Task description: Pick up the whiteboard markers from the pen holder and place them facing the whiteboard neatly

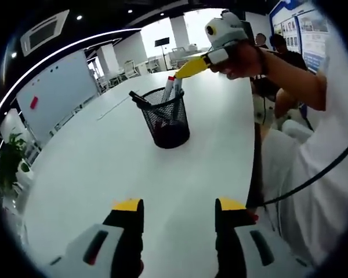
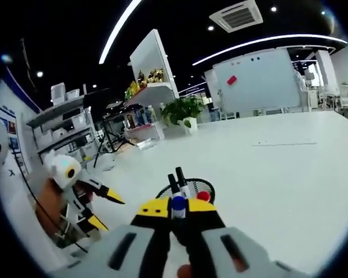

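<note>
A black mesh pen holder (image 1: 167,119) stands on the white table (image 1: 104,168) and holds several whiteboard markers (image 1: 173,87). My right gripper (image 1: 188,69), held by a hand, reaches down over the holder from the upper right. In the right gripper view its jaws (image 2: 178,207) are closed on a blue-ended marker (image 2: 178,202) just above the holder's rim (image 2: 188,186). A red cap (image 2: 203,196) and black markers (image 2: 174,180) show beside it. My left gripper (image 1: 180,204) hangs open over the near table with nothing between its jaws; it appears again as the left gripper (image 2: 106,209).
A large whiteboard (image 1: 58,92) stands beyond the table's far side, seen also as the whiteboard (image 2: 261,78). A potted plant (image 2: 182,110) and shelves (image 2: 64,121) are near it. A person's white-clothed body (image 1: 313,174) is at the table's right edge.
</note>
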A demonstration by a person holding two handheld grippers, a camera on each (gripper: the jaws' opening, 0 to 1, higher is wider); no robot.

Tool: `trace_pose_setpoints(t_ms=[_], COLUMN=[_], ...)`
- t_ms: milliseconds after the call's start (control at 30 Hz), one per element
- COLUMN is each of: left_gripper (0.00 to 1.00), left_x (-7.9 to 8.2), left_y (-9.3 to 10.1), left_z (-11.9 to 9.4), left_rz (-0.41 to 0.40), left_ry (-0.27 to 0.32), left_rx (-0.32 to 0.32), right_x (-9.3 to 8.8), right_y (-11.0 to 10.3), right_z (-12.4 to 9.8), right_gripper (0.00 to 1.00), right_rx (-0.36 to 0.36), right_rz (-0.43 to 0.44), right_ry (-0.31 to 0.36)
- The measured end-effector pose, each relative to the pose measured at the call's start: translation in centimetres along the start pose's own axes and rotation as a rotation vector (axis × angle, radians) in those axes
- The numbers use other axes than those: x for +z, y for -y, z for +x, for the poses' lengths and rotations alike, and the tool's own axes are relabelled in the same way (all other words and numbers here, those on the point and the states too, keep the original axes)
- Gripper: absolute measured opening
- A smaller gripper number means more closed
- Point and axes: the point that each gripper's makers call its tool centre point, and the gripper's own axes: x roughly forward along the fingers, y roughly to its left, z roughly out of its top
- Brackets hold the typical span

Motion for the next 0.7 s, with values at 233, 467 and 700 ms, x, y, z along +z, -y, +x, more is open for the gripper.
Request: trace_pose_setpoints(t_ms=[233,467,700], left_gripper=[0.51,0.51,0.51], left_x=[0.5,0.2,0.7], left_y=[0.2,0.2,0.5], left_z=[-0.3,-0.2,-0.2], left_rz=[-0.007,-0.012,-0.012], left_ry=[0.028,0.023,0.04], left_rx=[-0.006,-0.004,-0.024], right_x=[0.9,2.0,2.4], right_y=[0.4,0.0,-0.1], right_z=[-0.7,-0.9,-1.4], right_gripper=[0.08,0.08,0.08], right_rx=[-0.004,0.01,-0.004], right_rz=[0.036,0.028,0.001], right_ry=[0.03,0.078,0.092])
